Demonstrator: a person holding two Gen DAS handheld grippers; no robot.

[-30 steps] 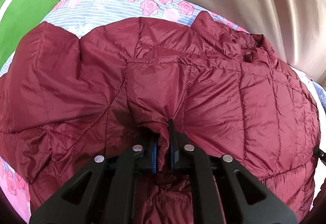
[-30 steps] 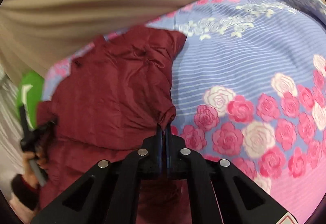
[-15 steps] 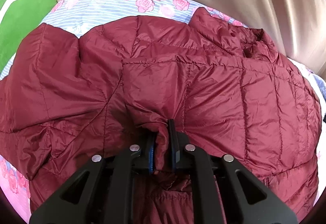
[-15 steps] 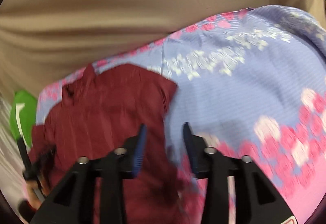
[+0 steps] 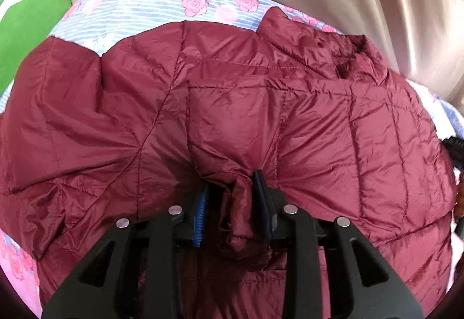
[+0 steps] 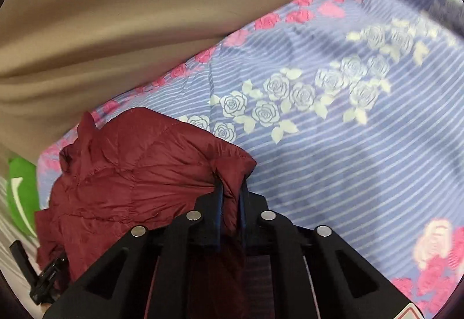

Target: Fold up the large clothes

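A dark red quilted down jacket (image 5: 261, 104) lies spread on a bed with a floral sheet (image 5: 162, 8). My left gripper (image 5: 232, 188) has its jaws parted, with a bunched fold of the jacket loose between them at the near edge. In the right wrist view the jacket (image 6: 139, 174) lies at the lower left, and my right gripper (image 6: 231, 188) is shut on its right edge, the fabric pinched between the fingers. The jacket collar (image 5: 342, 55) points toward the far side.
A beige curtain (image 6: 145, 14) hangs behind the bed. A green pillow (image 5: 26, 23) lies at the far left; it also shows in the right wrist view (image 6: 21, 197). The blue striped sheet (image 6: 348, 144) with roses stretches to the right of the jacket.
My left gripper has opened, releasing its grip on the jacket fold. My right gripper let go, moved forward along the jacket's edge and closed on it again.
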